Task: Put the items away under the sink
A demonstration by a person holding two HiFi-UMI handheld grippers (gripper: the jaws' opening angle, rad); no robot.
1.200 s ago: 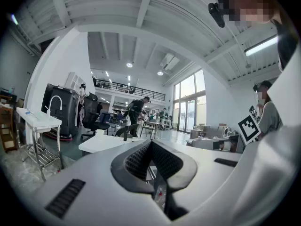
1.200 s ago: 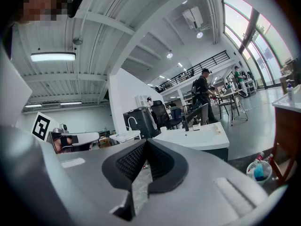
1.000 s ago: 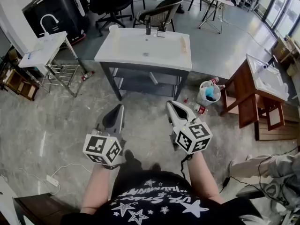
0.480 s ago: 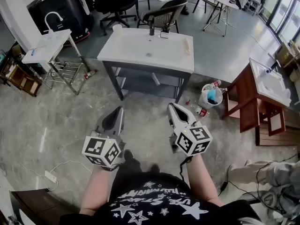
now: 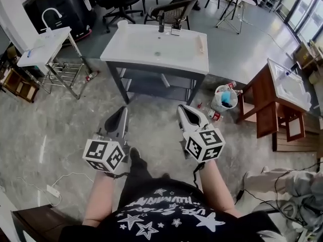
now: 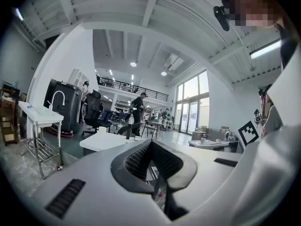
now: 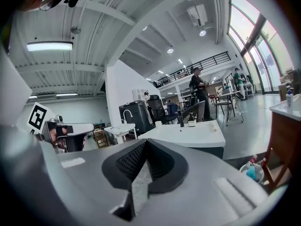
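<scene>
The white sink [image 5: 156,47] stands ahead of me on a dark grey frame with a shelf [image 5: 151,91] under it. A white bucket [image 5: 223,100] holding a blue item and bottles sits on the floor at the sink's right, with a red-capped bottle [image 5: 216,116] beside it. My left gripper [image 5: 121,111] and right gripper [image 5: 182,109] are held side by side, short of the sink and pointing at it. Both are shut with nothing between the jaws. In the gripper views, the left gripper [image 6: 151,145] and right gripper [image 7: 146,142] show closed jaws, with the sink [image 7: 188,134] beyond.
A small white sink on a metal rack [image 5: 45,47] stands at the left, with a bottle [image 5: 91,76] on the floor by it. A wooden sink stand [image 5: 282,92] is at the right. Chairs [image 5: 171,9] and tables stand behind the sink. A cable and plug [image 5: 50,190] lie at lower left.
My left gripper has shifted a little to the left in the head view. The right gripper has stayed about where it was. Both remain shut.
</scene>
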